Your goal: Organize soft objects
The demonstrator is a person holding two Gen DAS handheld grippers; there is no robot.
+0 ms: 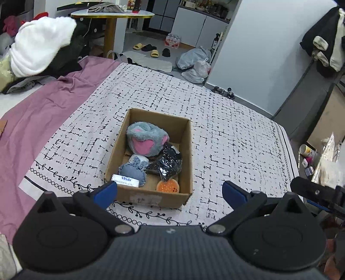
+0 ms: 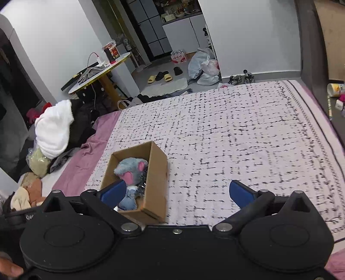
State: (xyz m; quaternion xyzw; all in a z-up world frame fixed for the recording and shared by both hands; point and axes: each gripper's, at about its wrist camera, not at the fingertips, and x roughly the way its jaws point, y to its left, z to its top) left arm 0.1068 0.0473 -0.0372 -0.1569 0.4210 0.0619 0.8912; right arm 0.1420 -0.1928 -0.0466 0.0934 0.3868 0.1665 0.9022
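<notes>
Both tongs, left gripper (image 1: 169, 192) and right gripper (image 2: 176, 192), hung wide open above the cardboard box (image 1: 185, 148) of soft toys (image 1: 146, 140) at the frame's center.

White walls (image 2: 54, 32), grey floor (image 1: 151, 41), a round table (image 1: 112, 14) on a yellow pedestal, a patterned bedspread (image 2: 226, 129).

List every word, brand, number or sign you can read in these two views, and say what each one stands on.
"Vinda": blue letters on the white tissue pack inside the cardboard box.
Smaller print under that brand name: too small to read.
Pale label on the box's near outer wall: blurred, unreadable.
Red characters on the bottled water pack on the floor: too small to read.
Letters on the gripper housing at the right wrist view's left edge: cut off, unreadable.
</notes>
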